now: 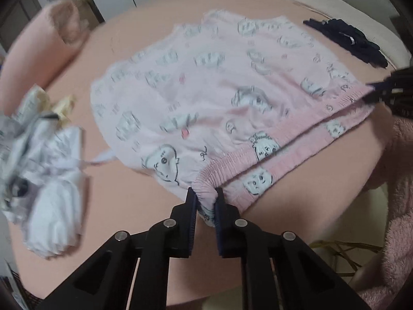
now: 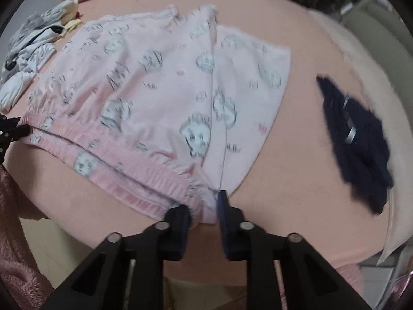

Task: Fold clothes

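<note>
While grippers (image 1: 204, 193) (image 2: 205, 208) pinch shorts (image 1: 206, 77), probably socks (image 1: 44, 155) flank.

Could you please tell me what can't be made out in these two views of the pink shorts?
- Print on the shorts: smeared by motion blur in both views.
- Grey-white pile: blurred in the left view, so which garments they are is unclear.
- Dark garment: blurred in the right view, type unreadable.
- Waistband corner in the right gripper: hidden between the fingers.

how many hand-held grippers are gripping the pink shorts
2: the left hand-held gripper pinches one end of the pink shorts' waistband, the right hand-held gripper the other end.
</note>
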